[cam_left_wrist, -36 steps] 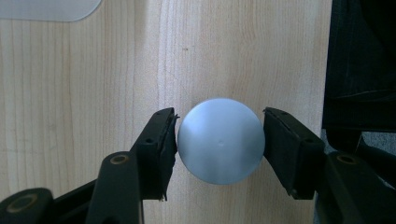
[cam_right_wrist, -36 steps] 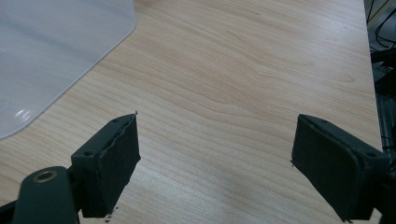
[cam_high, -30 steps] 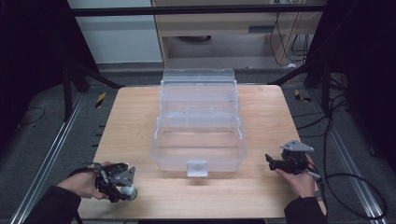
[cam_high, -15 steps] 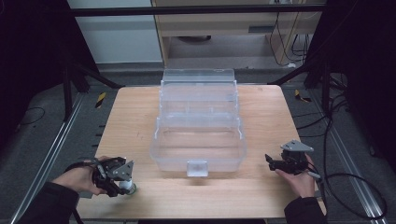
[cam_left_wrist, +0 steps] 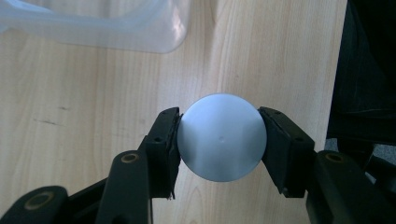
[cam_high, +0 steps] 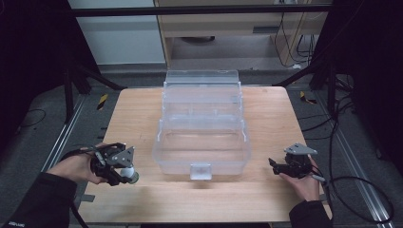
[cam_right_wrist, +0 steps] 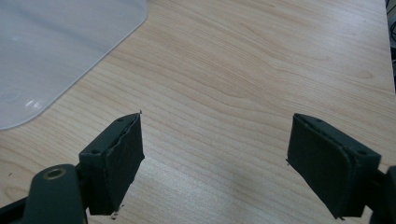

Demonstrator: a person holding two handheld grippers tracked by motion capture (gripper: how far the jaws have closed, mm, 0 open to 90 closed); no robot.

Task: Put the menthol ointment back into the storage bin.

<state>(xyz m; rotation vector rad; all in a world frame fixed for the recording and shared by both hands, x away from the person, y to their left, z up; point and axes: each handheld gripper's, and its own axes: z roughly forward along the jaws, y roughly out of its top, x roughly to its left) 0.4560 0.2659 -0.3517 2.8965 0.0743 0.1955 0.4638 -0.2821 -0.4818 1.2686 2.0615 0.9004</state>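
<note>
A pale, smooth ball (cam_left_wrist: 222,140) sits between the two black jaws of my left gripper (cam_left_wrist: 220,127), which is shut on it; both pads press its sides. In the high view that left gripper (cam_high: 124,172) hangs a little above the wooden table (cam_high: 285,114) near its front left corner, with the ball (cam_high: 125,171) showing at its tip. A clear plastic box (cam_high: 202,128) with its lid swung back stands at the table's middle. My right gripper (cam_right_wrist: 215,158) is open over bare wood, and in the high view the right gripper (cam_high: 274,165) rests near the front right, pointing at the box.
The clear box's rounded corner (cam_left_wrist: 116,28) lies just beyond the held ball, and its wall (cam_right_wrist: 46,51) fills the upper left of the right gripper view. The table's edge and dark floor (cam_left_wrist: 364,70) run close by. Black frame rails (cam_high: 66,137) flank the table.
My left gripper has risen off the table with the ball held between its jaws. The right gripper has stayed where it was.
</note>
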